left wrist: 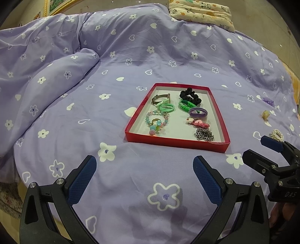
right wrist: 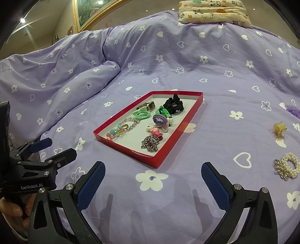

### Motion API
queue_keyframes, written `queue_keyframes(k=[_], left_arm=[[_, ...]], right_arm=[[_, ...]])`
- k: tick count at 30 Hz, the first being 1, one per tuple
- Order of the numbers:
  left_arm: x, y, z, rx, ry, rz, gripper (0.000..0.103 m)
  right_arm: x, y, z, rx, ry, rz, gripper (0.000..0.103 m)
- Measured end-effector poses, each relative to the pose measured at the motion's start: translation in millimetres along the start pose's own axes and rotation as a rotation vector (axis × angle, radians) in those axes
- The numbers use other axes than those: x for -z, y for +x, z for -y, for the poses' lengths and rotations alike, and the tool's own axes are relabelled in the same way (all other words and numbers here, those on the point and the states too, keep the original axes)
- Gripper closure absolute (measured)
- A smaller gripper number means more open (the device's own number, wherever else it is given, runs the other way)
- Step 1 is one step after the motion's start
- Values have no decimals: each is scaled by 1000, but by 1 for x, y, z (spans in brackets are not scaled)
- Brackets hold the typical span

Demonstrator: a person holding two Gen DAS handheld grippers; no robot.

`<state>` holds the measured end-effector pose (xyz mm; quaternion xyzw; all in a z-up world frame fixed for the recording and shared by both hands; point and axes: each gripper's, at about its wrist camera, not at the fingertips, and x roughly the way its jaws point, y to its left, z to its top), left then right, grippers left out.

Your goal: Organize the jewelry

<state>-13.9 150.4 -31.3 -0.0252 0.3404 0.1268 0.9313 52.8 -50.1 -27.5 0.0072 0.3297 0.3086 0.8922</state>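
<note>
A red tray (left wrist: 131,134) (right wrist: 159,160) lies on the purple bedspread and holds several pieces: a black scrunchie (left wrist: 189,96) (right wrist: 173,105), green bands (left wrist: 166,108), a bead bracelet (left wrist: 156,120), a silver chain (left wrist: 204,134) (right wrist: 151,143). Loose on the bed to the right lie a pearl scrunchie (right wrist: 286,166) (left wrist: 277,134), a yellow claw clip (right wrist: 279,129) (left wrist: 265,114) and a purple scrunchie (right wrist: 293,110) (left wrist: 268,101). My left gripper (left wrist: 144,169) is open and empty in front of the tray. My right gripper (right wrist: 152,175) is open and empty, right of it.
A folded duvet (left wrist: 46,75) rises at the left. A patterned pillow (left wrist: 202,11) lies at the far edge of the bed. A gold-framed picture (right wrist: 88,13) hangs on the wall behind.
</note>
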Motion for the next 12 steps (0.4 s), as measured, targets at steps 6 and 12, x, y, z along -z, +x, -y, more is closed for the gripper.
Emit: queue_keyframes(k=[6, 12], left_arm=[[-5, 4, 0, 2, -3, -2, 0], [-8, 6, 3, 8, 4, -11, 0]], right_arm=[[-1, 3, 2, 0, 4, -8, 0], [-2, 6, 6, -7, 17, -21, 0]])
